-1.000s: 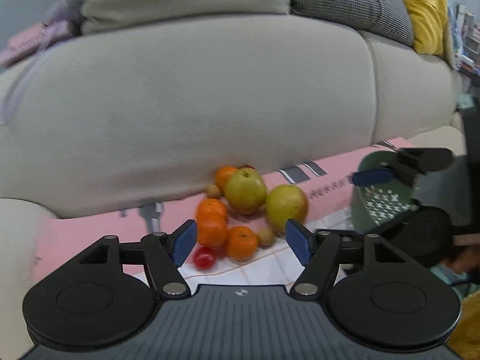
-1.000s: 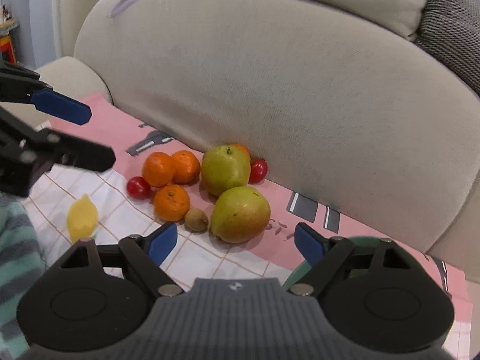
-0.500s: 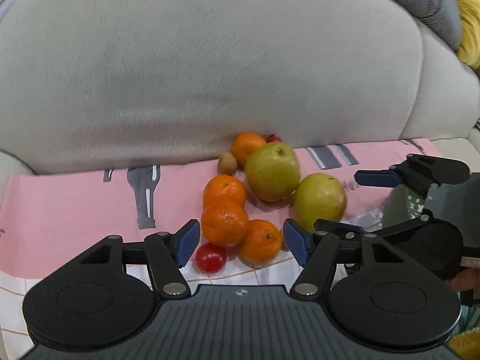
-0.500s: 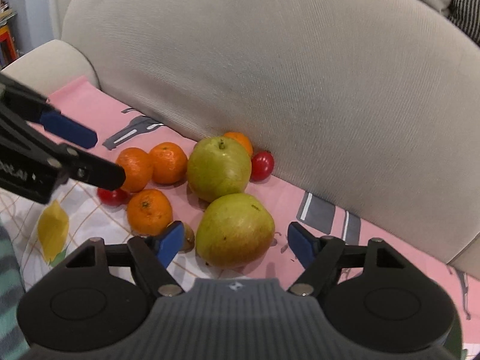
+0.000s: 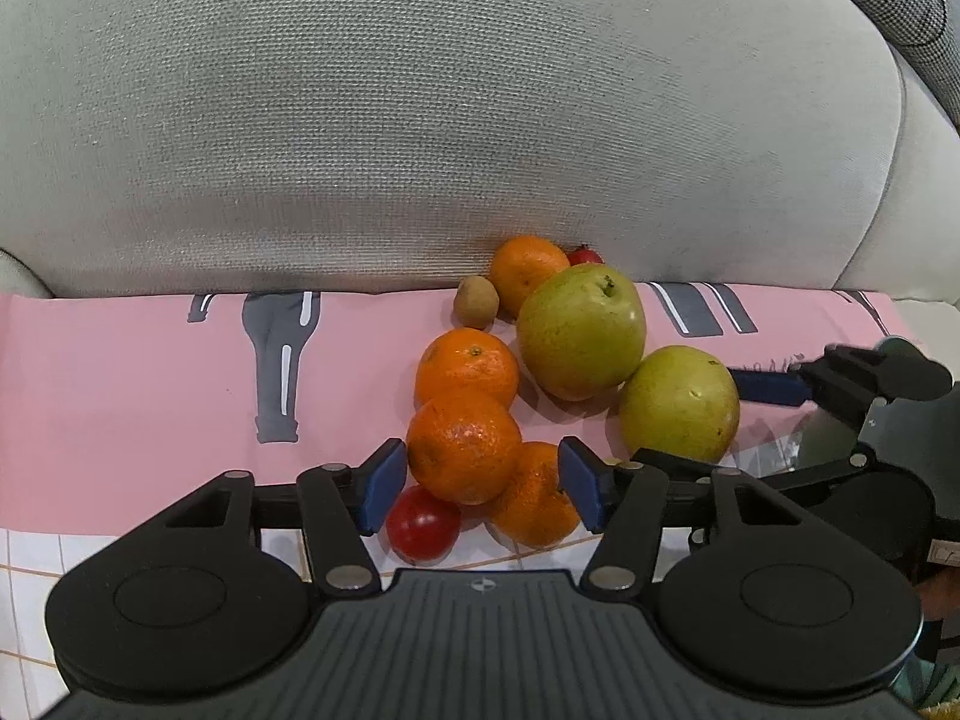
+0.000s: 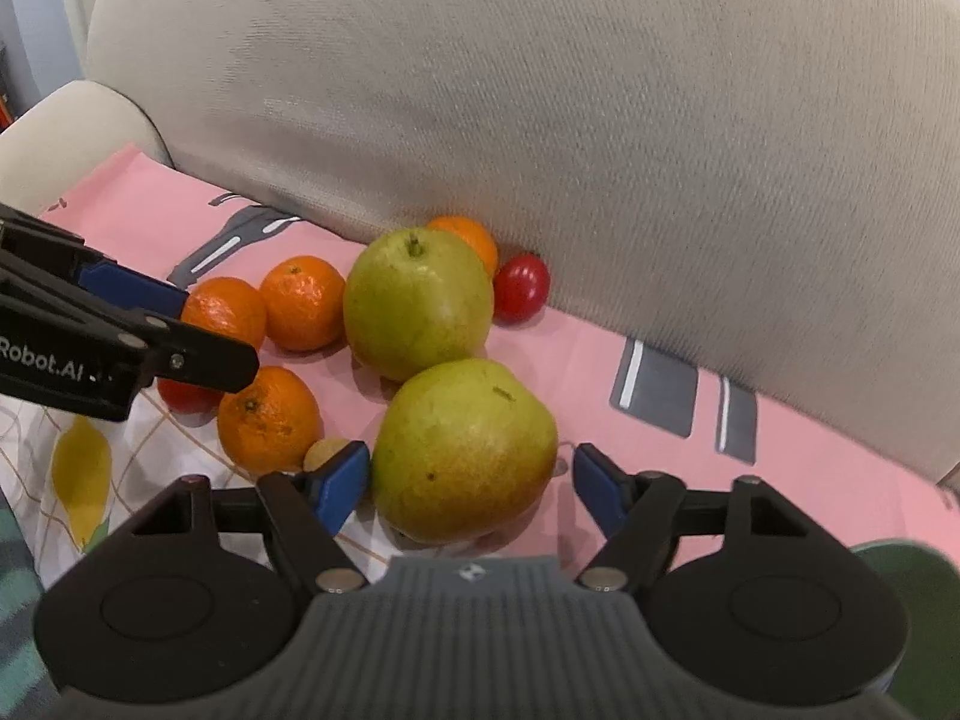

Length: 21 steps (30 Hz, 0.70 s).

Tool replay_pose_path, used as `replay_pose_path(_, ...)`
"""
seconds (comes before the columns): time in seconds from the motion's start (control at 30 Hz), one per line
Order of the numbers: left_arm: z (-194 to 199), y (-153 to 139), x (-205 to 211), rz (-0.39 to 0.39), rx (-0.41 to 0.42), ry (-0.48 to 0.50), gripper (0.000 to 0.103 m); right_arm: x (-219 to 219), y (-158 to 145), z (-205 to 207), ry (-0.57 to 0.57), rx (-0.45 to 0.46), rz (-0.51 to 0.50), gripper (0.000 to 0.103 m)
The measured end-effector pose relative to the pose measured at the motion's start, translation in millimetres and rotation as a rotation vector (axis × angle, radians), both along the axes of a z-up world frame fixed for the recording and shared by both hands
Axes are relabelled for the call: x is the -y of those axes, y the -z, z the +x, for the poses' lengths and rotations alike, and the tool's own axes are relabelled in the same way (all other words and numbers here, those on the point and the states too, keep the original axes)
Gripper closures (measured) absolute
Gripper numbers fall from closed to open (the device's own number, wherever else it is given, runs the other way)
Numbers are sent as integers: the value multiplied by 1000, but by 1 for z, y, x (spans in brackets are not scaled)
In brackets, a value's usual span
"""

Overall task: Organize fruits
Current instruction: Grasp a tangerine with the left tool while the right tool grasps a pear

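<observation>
- Four round orange mandarins, two large green pears, two small red tomatoes and two brown kiwis lie clustered on the pink cloth against the beige sofa back.
- Left gripper: jaws closing around a mandarin, pads just short of it.
- Right gripper: jaws closing around the nearer pear, right pad apart from it.

Both cameras sit on the grippers and look steeply down, very near the fruit pile before the sofa cushion. The left view faces it straight, the right view from the right side. Both share the same pile.
</observation>
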<state>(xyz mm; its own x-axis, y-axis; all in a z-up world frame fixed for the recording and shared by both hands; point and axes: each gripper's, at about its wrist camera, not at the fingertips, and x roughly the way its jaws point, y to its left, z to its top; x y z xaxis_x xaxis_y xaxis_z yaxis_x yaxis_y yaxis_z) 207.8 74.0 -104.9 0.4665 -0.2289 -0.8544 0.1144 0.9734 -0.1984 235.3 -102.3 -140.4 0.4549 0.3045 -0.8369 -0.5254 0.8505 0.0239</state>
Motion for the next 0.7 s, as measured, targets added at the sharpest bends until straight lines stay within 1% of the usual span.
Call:
replay_pose_path(0.03, 0, 0, -1, -2, -1, -4, 44, 0, 0, 0, -2, -1, 6, 38)
replay_pose_path(0.07, 1, 1, -2, -3, -2, -9, 49, 0, 0, 0, -1, -4, 10, 37)
replay_pose_path(0.13, 2, 2, -3, 2, -3, -19, 55, 0, 0, 1, 5, -10, 16, 38)
replay_pose_path(0.37, -1, -5, -4, 5, 17, -22, 56, 5, -6, -2, 25, -11, 47, 39)
replay_pose_path(0.47, -7, -14, -3, 8, 36, -25, 56, 6, -12, -8, 25, 4, 54, 39)
replay_pose_path(0.7, -30, -37, 2, -14, 69, -30, 56, 14, -34, -28, 39, 30, 105, 39)
